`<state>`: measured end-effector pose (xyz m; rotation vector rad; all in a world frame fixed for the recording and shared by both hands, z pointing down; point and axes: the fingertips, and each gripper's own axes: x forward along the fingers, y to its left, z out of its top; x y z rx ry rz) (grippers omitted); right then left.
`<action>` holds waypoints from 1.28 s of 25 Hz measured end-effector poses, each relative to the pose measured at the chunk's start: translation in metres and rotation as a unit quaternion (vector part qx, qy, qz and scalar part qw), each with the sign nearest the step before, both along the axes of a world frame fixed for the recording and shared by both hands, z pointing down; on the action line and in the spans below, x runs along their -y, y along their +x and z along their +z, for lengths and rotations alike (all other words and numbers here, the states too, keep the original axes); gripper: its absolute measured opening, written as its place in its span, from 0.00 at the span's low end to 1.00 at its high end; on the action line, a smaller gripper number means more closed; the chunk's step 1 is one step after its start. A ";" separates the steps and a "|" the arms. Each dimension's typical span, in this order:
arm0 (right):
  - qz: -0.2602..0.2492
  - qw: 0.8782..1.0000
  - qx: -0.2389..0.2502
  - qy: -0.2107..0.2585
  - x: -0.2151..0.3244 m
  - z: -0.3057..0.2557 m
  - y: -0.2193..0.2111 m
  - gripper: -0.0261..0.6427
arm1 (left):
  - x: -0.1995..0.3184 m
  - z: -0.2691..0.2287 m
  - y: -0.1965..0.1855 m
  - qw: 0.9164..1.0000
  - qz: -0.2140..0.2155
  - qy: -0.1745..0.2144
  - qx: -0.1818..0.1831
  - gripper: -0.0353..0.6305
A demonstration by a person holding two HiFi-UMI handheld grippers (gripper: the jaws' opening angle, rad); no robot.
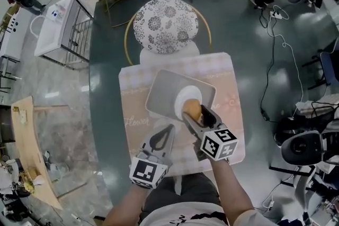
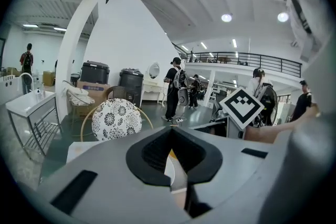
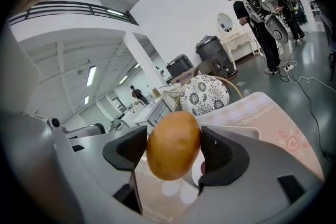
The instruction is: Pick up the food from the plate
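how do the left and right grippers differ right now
The right gripper is clamped on the golden-brown food; the left gripper is shut on nothing. The right reaches over the plate; the left hangs back, off the plate. Both carry marker cubes.

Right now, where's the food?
The food is clamped between the jaws of the right gripper. In the head view it sits over the white plate on the grey tray, mid-table.
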<state>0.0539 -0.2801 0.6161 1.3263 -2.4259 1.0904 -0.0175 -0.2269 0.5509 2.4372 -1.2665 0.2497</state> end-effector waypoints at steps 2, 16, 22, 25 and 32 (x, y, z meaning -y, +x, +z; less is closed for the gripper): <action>0.005 1.000 0.005 0.012 -0.009 -0.017 0.000 0.48 | -0.009 -0.012 0.001 1.000 0.005 0.003 -0.002 0.06; 0.029 0.991 0.023 0.125 -0.078 -0.148 -0.009 0.48 | -0.066 -0.099 -0.010 0.999 0.015 0.030 -0.020 0.06; 0.034 0.986 0.035 0.160 -0.107 -0.190 -0.014 0.48 | -0.093 -0.129 -0.013 0.998 0.026 0.051 -0.033 0.06; 0.035 0.982 0.031 0.180 -0.124 -0.211 -0.015 0.48 | -0.108 -0.145 -0.015 0.997 0.028 0.061 -0.040 0.06; 0.037 0.975 0.032 0.216 -0.158 -0.250 -0.018 0.48 | -0.130 -0.182 -0.023 0.995 0.027 0.086 -0.049 0.06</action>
